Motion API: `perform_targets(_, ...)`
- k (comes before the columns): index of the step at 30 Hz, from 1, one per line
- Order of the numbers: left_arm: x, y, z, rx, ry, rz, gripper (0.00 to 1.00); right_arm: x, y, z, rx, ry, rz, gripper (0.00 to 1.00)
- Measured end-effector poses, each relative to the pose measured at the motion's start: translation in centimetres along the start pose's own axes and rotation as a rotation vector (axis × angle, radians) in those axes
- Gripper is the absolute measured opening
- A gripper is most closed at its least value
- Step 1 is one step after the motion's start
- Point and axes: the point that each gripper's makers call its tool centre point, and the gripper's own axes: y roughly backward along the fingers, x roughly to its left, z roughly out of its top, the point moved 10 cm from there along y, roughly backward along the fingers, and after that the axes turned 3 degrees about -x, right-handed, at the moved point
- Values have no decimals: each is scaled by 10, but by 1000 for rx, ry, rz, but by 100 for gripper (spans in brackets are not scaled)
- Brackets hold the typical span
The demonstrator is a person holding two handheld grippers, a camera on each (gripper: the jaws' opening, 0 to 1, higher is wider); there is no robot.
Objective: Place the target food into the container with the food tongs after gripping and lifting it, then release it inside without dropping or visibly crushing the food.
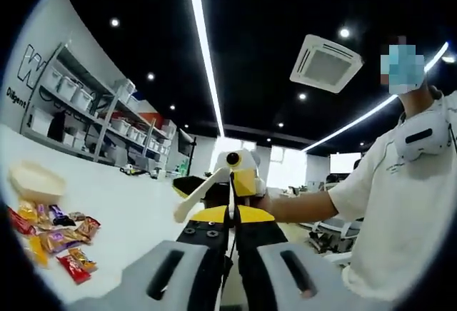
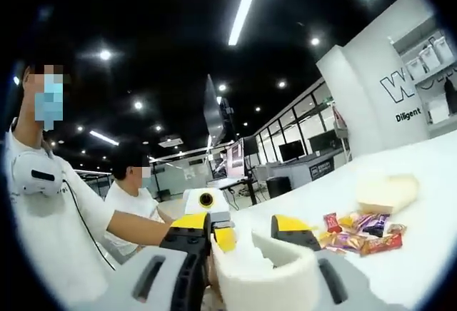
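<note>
Holding cream food tongs (image 2: 260, 272) in the right gripper (image 2: 246, 243), jaws spread and clamped on the handle end, the tong body filling the gap between them. Meeting the left gripper (image 1: 230, 218) nearly head-on: its jaws pressed together with no gap, nothing between them, and just beyond their tips the tong arms (image 1: 200, 193) slanting away up and to the left of the jaws. Lying well to the left of the left jaws and far from both tips, the pile of wrapped snacks (image 1: 53, 236) on the white table (image 1: 136, 211), with the pale bowl (image 1: 36, 181) just behind it; in the right gripper view, the same snacks (image 2: 360, 232) sitting to the right of the jaws and ahead, the bowl (image 2: 385, 193) just past them. Wrappers scattered at mixed angles, so no single long axis to line up on. Right gripper likely the one to reach, since carrying the tool. Both grippers raised off the table, pointed at each other rather than down at the food. Task judged barely begun: no snack gripped, bowl apparently still empty.
</note>
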Motion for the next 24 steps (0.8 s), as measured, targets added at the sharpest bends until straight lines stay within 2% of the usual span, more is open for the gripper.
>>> perform_targets(1,-1,1,0,-15,10,0,2,1,-1,2,9,-23,3,27)
perform_targets(4,-2,1,-1,-8,-4,8,2,2,-2,3,46,-45,10,24)
perform_targets(7,-2,1,0,39,-1,18,3,1,0,0,73,-82,8,23)
perform_targets(9,-3,1,0,99,-40,21,4,1,1,-2,97,-83,9,23)
perform_targets(12,-3,0,0,136,-25,22,6,2,1,-7,148,-81,2,22)
perform_targets(14,-2,-2,-1,138,-6,22,9,3,-1,-11,189,-49,-3,23)
perform_targets(15,-3,-5,-4,168,8,3,7,4,-4,-13,205,-47,3,23)
perform_targets(16,-5,-7,-6,190,-6,-17,3,6,-6,-14,206,-56,9,23)
perform_targets(17,-6,-8,-7,214,-28,-17,2,7,-8,-15,218,-70,22,23)
perform_targets(22,-7,-7,-6,193,-7,-25,1,9,-8,-13,222,-34,18,25)
perform_targets(24,-7,-6,-6,178,2,-22,1,9,-9,-11,191,36,18,26)
